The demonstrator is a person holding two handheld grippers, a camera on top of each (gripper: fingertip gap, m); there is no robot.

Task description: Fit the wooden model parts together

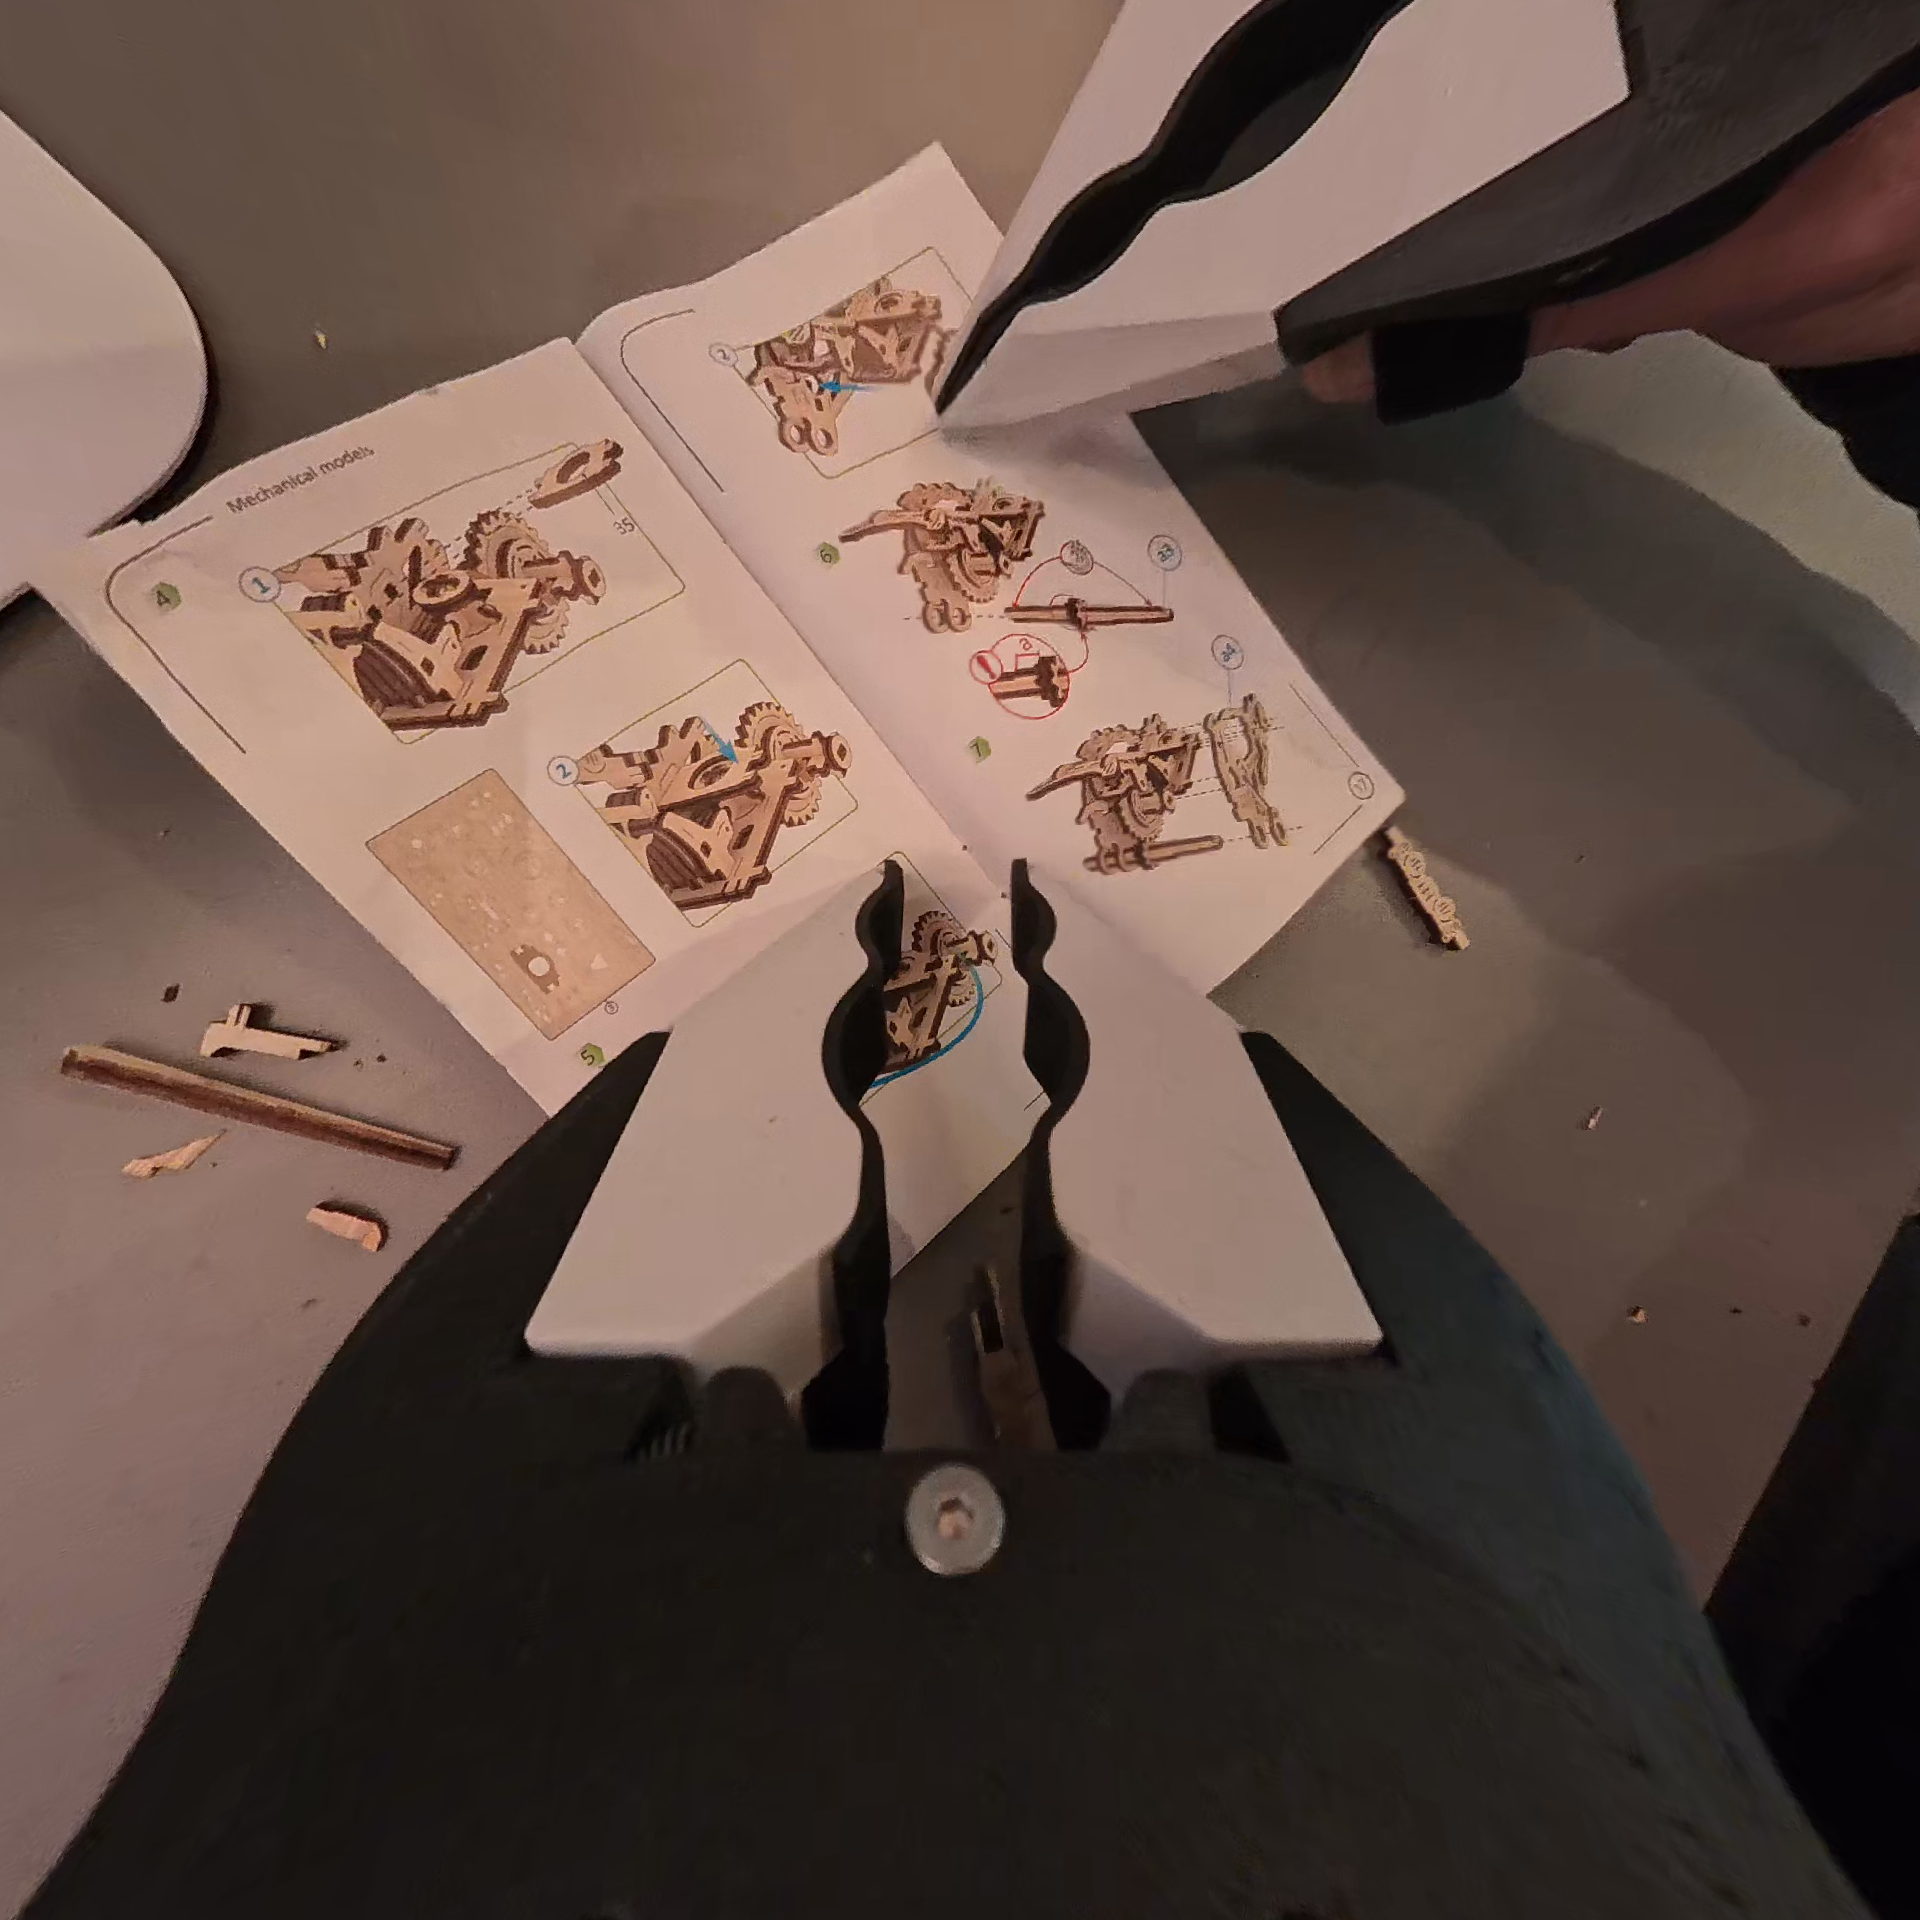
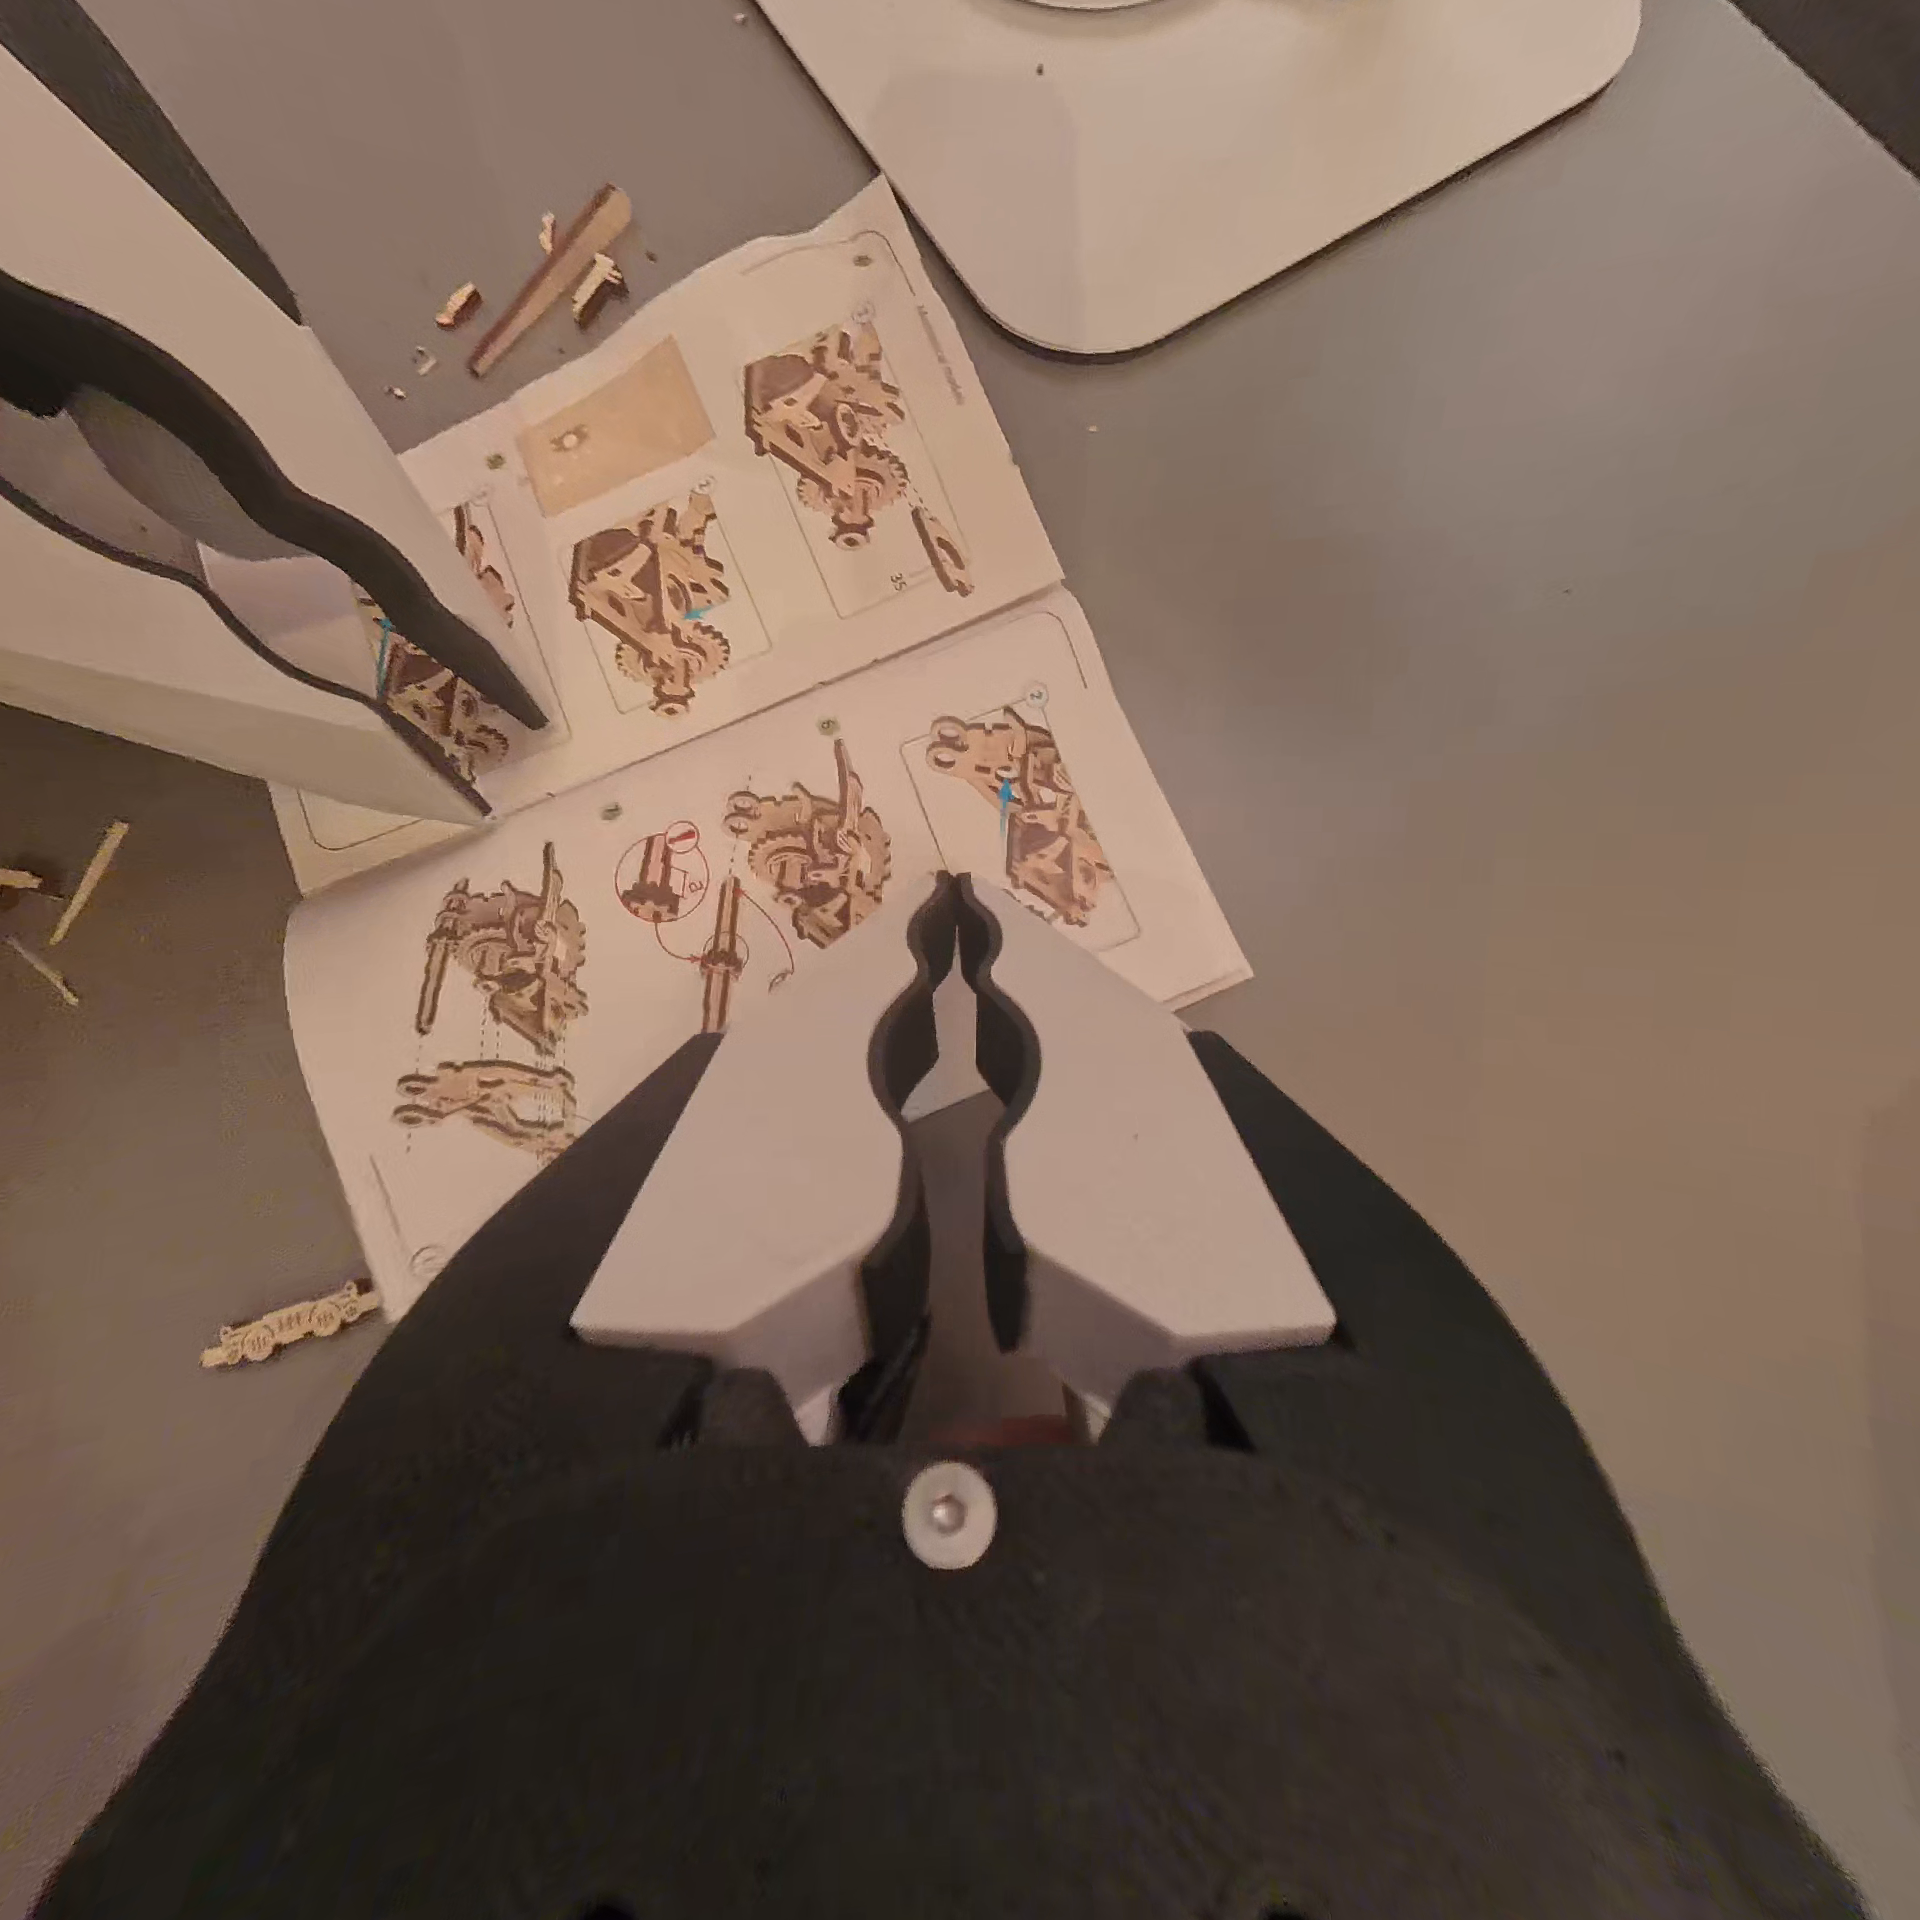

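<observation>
An open instruction booklet (image 1: 727, 623) with pictures of the wooden model lies on the grey table (image 1: 1558, 727). My left gripper (image 1: 956, 873) hovers over its near edge, fingers apart, with only the printed page showing between them. It also shows in the right wrist view (image 2: 514, 769), open over the booklet (image 2: 831, 582). My right gripper (image 2: 956, 881) is shut, its tips touching, over the booklet's other page. It also shows in the left wrist view (image 1: 945, 400). A flat carved wooden part (image 1: 1429, 888) lies on the table beside the booklet, also in the right wrist view (image 2: 286, 1325).
A dark wooden stick (image 1: 260, 1107) and small wood scraps (image 1: 265, 1034) lie left of the booklet, also seen in the right wrist view (image 2: 551, 281). A white rounded base (image 2: 1247, 156) stands beyond the booklet. A hand (image 1: 1714, 260) holds the right gripper. My hands' fingertips stand some 9 centimetres from each other.
</observation>
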